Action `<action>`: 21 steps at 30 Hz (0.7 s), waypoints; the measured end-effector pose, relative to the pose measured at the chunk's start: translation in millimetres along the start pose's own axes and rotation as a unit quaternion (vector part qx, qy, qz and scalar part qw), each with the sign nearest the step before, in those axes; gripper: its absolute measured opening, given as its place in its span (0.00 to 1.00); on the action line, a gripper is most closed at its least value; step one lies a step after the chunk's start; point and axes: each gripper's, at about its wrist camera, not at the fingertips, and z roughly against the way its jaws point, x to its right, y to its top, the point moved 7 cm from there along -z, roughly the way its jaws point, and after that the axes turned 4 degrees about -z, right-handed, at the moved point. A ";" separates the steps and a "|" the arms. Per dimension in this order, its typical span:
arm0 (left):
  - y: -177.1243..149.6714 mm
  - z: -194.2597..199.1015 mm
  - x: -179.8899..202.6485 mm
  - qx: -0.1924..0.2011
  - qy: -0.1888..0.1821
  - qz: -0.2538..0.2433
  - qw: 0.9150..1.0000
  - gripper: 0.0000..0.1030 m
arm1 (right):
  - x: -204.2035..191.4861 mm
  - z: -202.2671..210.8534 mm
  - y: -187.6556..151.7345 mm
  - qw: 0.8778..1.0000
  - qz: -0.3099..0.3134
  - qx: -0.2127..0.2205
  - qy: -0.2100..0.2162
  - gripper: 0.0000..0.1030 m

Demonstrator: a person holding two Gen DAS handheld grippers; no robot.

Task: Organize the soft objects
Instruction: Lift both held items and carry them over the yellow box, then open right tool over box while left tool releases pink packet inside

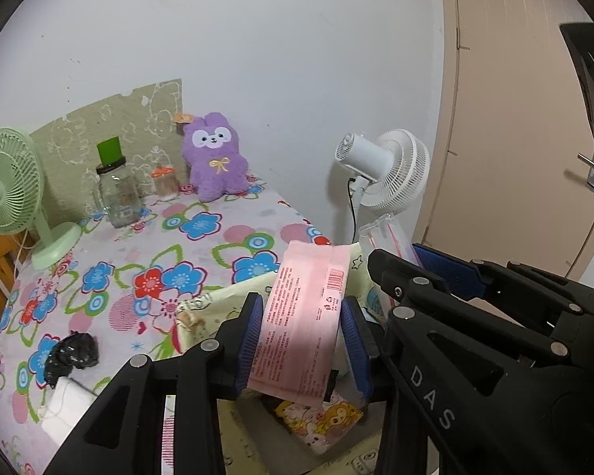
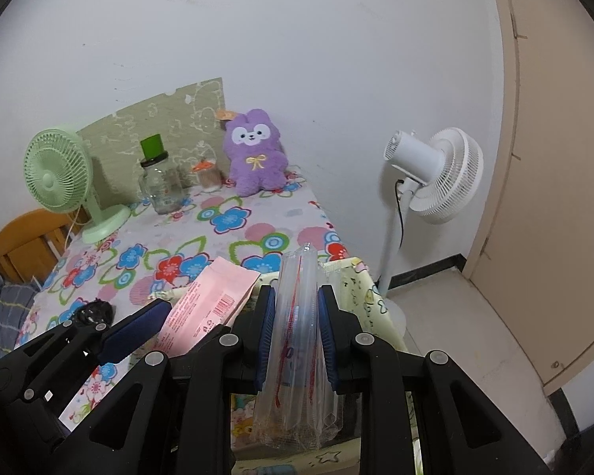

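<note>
My left gripper (image 1: 301, 336) is shut on a pink soft packet (image 1: 303, 316) with a barcode and holds it upright above a pale yellow printed cloth box (image 1: 217, 308) at the table's near right corner. My right gripper (image 2: 295, 328) is shut on a clear plastic zip bag (image 2: 295, 340) with a red strip and holds it upright just right of the packet. The packet also shows in the right wrist view (image 2: 208, 308). A purple plush bunny (image 1: 214, 156) sits against the wall at the table's back.
The floral tablecloth (image 1: 202, 237) carries a green desk fan (image 1: 16, 194), a glass jar (image 1: 117, 194) with a green lid, a small orange-capped jar (image 1: 164, 182), a crumpled black bag (image 1: 73, 354) and a white charger (image 1: 65, 407). A white standing fan (image 2: 435, 176) stands by the door.
</note>
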 end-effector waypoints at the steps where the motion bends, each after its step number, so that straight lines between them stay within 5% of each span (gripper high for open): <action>1: 0.1 -2.6 0.9 -0.002 -0.002 0.001 1.000 0.41 | 1.6 -1.6 -0.1 1.000 -0.001 -0.001 -0.001 0.25; 4: -0.4 -8.6 2.8 -0.007 -0.003 0.000 1.000 0.44 | 6.2 -7.9 -0.6 1.000 -0.004 -0.005 -0.004 0.24; 6: -1.0 -11.9 2.9 -0.012 0.000 -0.002 1.000 0.58 | 8.6 -11.3 -1.3 1.000 -0.005 -0.009 -0.004 0.24; 21: -5.8 -18.5 -6.1 -0.031 0.020 -0.005 0.999 0.76 | 3.7 -27.2 -5.0 0.999 -0.009 -0.027 0.016 0.25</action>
